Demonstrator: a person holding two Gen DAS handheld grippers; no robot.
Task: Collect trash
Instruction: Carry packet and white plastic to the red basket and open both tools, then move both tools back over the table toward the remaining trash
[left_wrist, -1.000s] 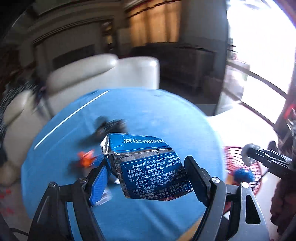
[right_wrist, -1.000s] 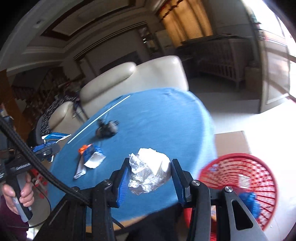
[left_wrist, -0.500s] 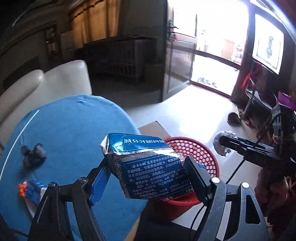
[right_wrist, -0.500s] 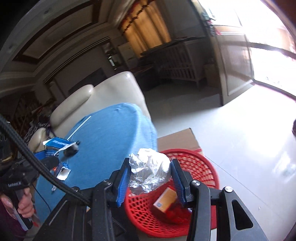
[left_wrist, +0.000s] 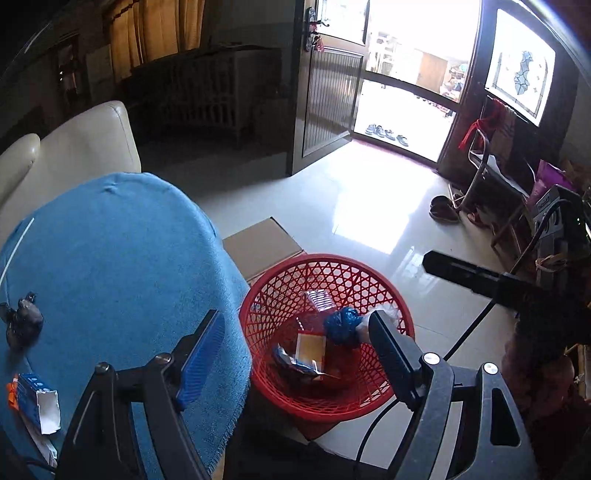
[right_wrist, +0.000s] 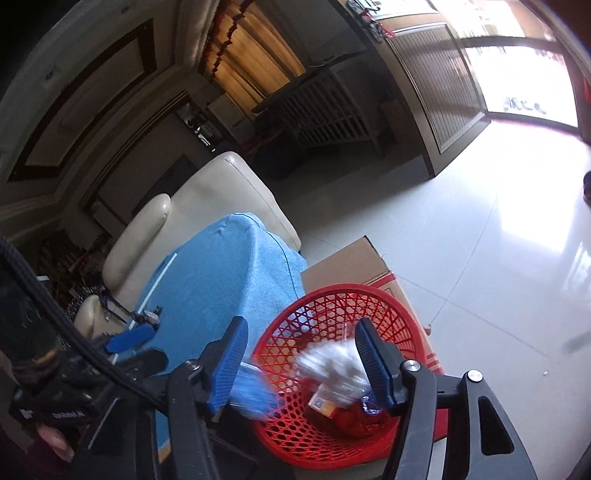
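While both grippers hover over the red basket (left_wrist: 384, 280), left fingers (left_wrist: 201, 354) open, empty, right fingers (right_wrist: 373, 358) just opening, crumpled foil (right_wrist: 332, 365) loose between.

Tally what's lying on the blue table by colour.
Dark: 1, crumpled lump
Blue and orange: 1, box
White: 2, thin stick and scrap by the box
Total: 4
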